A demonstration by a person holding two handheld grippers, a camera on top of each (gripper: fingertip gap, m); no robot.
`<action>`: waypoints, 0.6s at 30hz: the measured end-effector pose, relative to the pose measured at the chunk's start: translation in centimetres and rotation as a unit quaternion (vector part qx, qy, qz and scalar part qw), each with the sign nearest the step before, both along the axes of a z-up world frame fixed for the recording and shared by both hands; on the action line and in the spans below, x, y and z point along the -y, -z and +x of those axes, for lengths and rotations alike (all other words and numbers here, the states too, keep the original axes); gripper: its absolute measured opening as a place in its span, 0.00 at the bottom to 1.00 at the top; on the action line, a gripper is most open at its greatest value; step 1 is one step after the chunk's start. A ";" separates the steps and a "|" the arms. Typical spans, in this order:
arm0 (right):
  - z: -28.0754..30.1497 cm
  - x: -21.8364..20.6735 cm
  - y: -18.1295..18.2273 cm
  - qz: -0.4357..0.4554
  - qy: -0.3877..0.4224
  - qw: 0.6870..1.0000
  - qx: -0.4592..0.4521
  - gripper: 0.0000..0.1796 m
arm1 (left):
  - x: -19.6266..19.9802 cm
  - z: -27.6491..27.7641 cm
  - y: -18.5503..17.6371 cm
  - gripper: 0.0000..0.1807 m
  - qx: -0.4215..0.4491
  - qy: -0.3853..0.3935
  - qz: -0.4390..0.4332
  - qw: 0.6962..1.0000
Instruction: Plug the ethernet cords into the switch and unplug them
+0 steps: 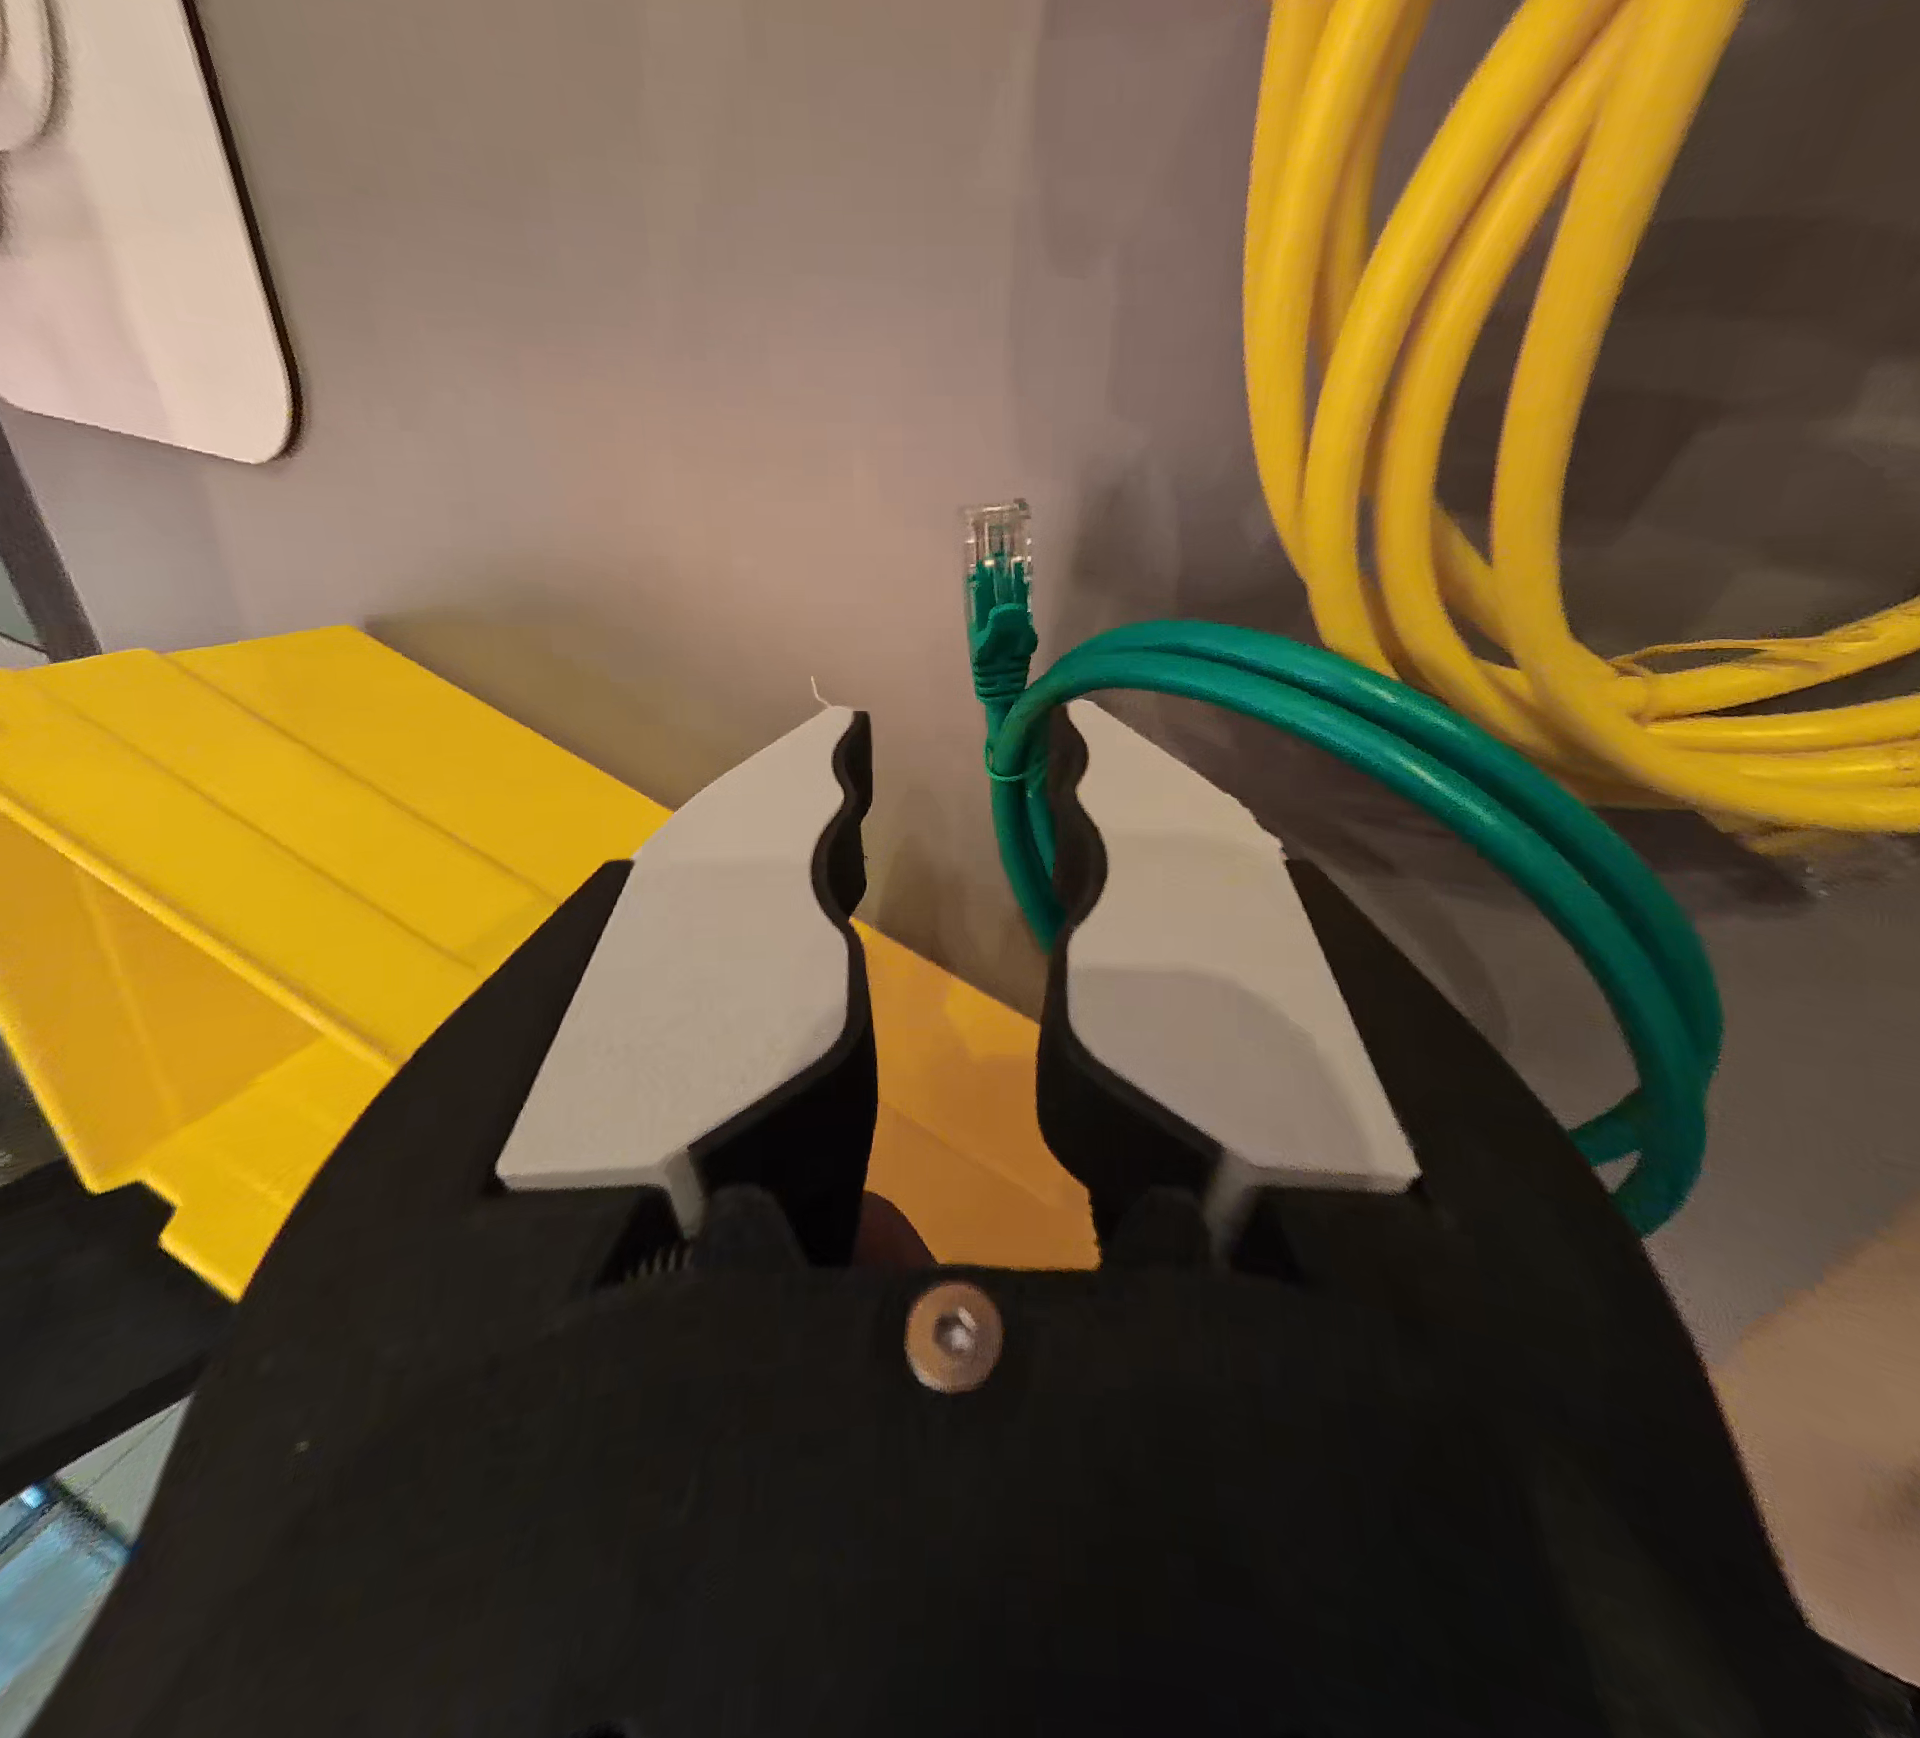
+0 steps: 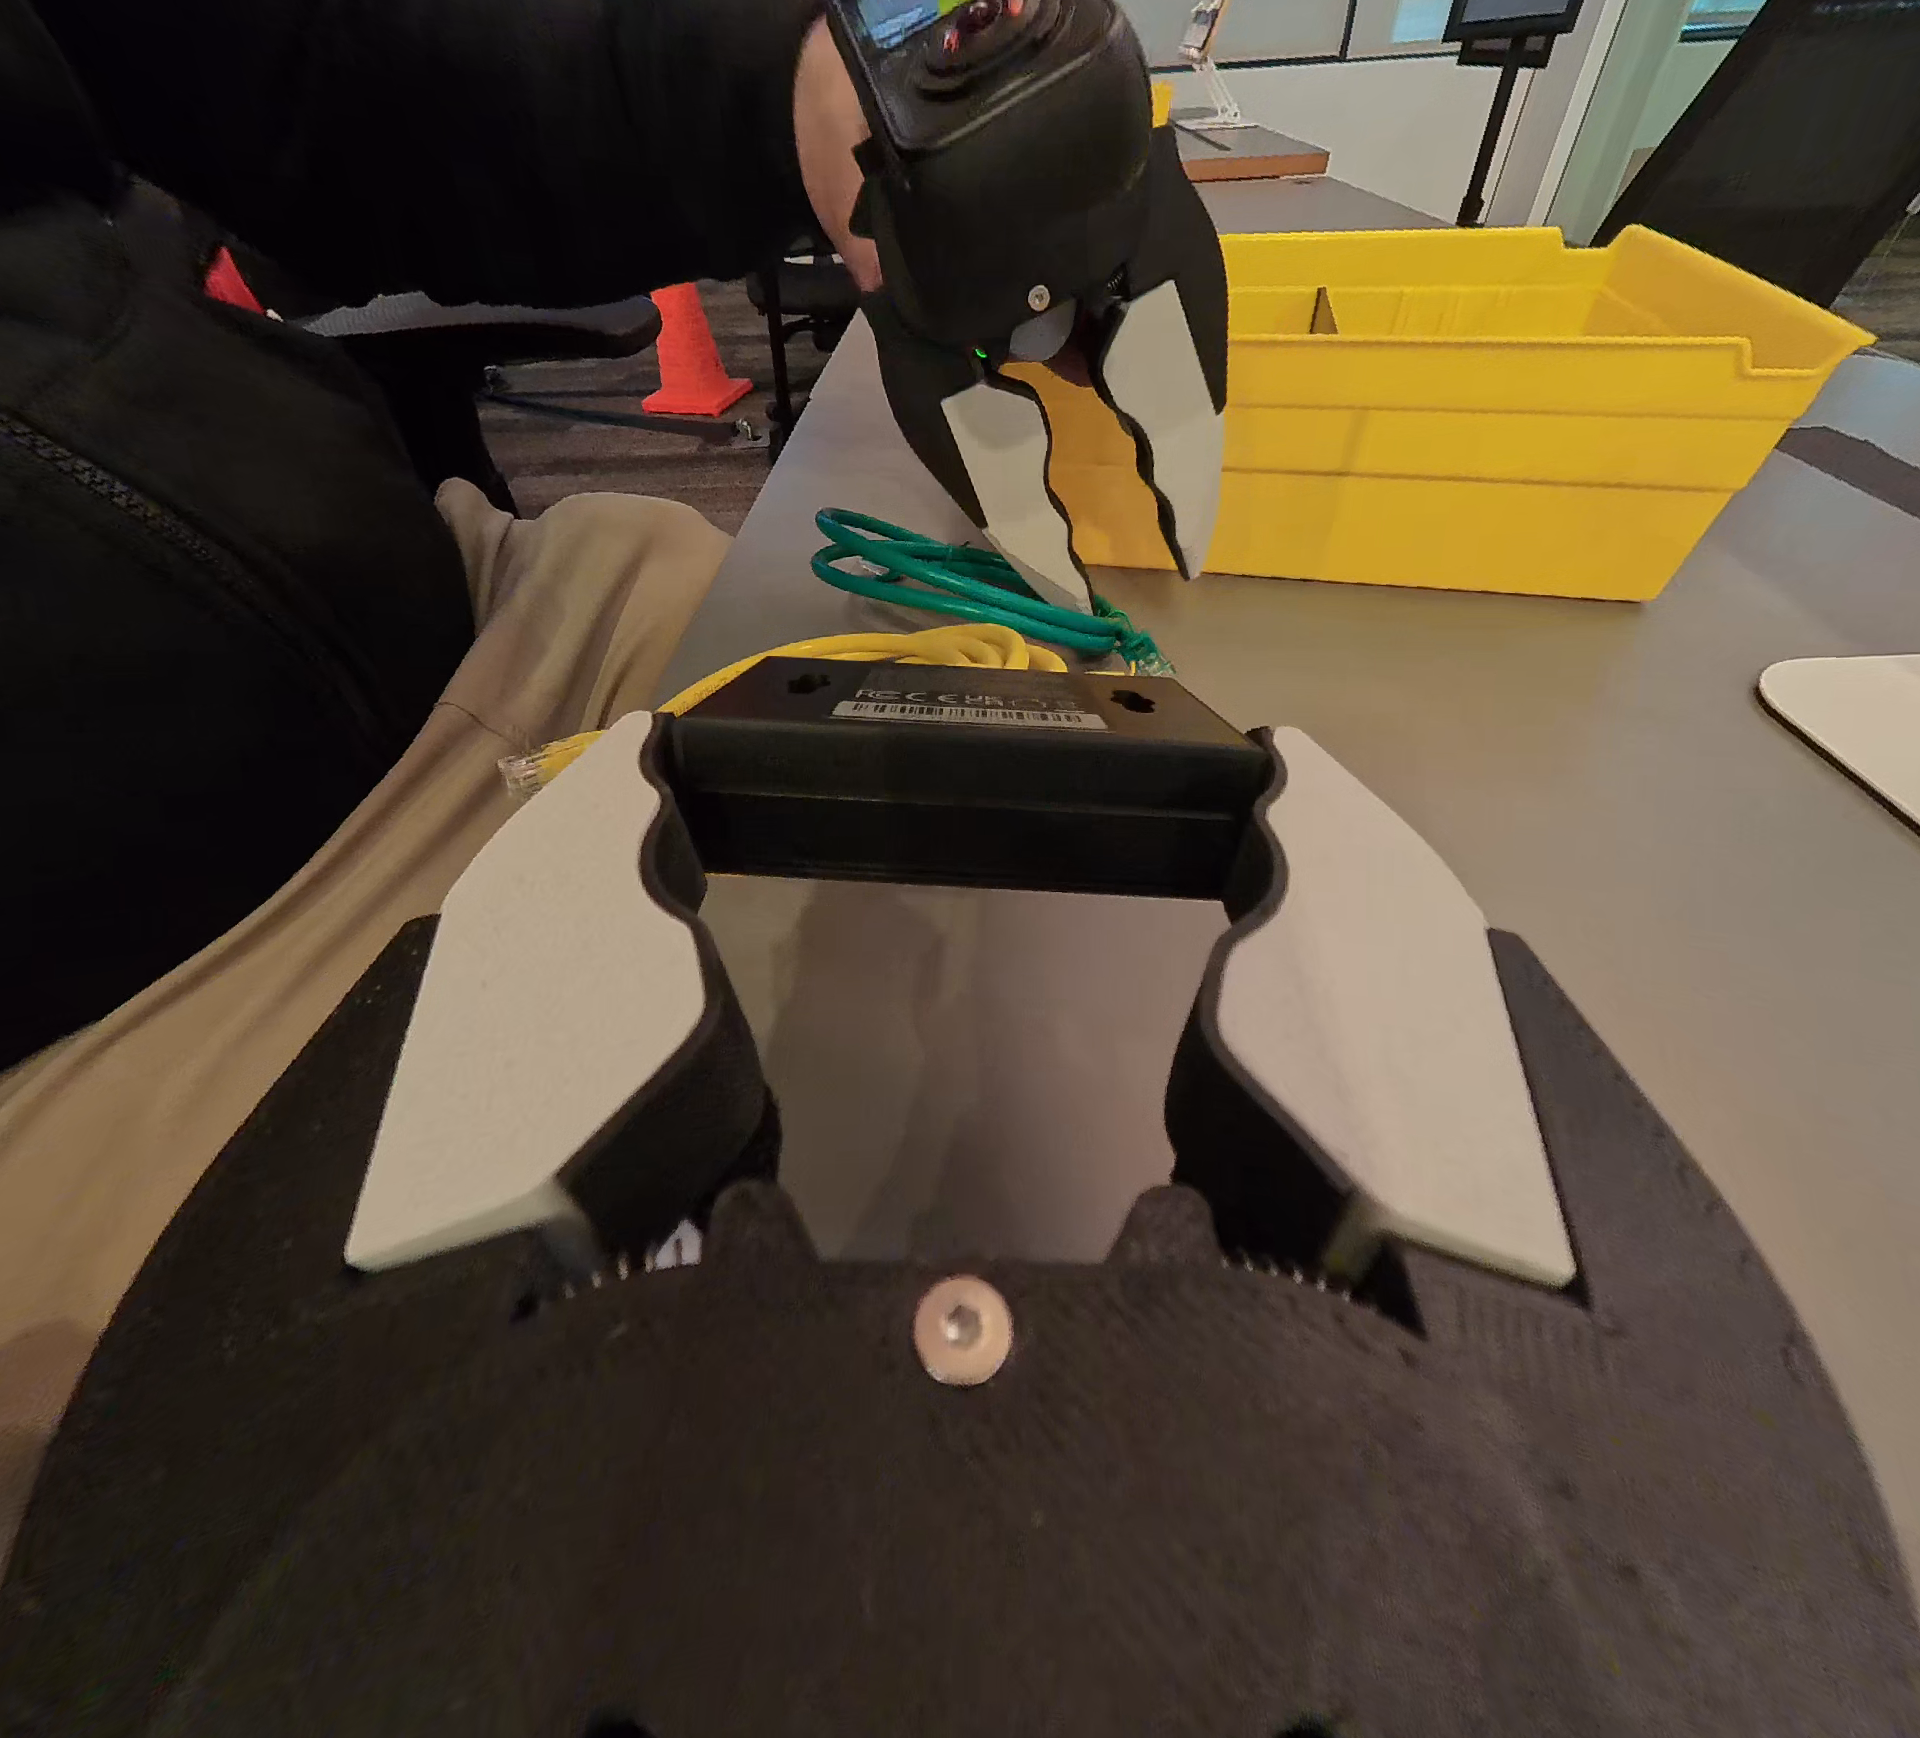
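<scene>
- Your right hand-held gripper (image 2: 961,815), frame centre, clamps the switch (image 2: 961,784) by its ends, steadying it for plugging.
- Left hand-held gripper (image 1: 961,753), part open, empty, straddles green cord (image 1: 1351,743) nr its plug (image 1: 995,587).

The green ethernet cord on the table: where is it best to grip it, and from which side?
Grip the green ethernet cord on the ribbed boot just behind its clear plug, probably from above, closing across its narrow width. The plug points away from the open left tool, clear of the coil.
</scene>
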State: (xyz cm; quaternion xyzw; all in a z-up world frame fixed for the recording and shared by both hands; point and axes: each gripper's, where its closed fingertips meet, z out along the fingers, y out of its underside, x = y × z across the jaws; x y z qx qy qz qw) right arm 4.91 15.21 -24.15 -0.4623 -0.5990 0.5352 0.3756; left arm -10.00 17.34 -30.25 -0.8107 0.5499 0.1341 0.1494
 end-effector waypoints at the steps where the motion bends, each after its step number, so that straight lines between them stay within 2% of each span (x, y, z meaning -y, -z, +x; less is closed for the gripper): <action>1: 0.0 0.0 0.0 0.000 0.000 1.000 0.000 0.56 | -0.1 -0.2 0.1 0.18 -0.015 -0.001 0.000 1.000; 12: 0.0 0.2 0.2 0.002 -0.003 1.000 0.007 0.56 | -1.0 0.9 2.6 0.14 -0.085 0.020 -0.011 0.996; 18: 0.1 0.4 0.3 0.003 -0.008 1.000 0.010 0.56 | -2.3 1.5 3.0 0.12 -0.065 0.044 -0.026 0.997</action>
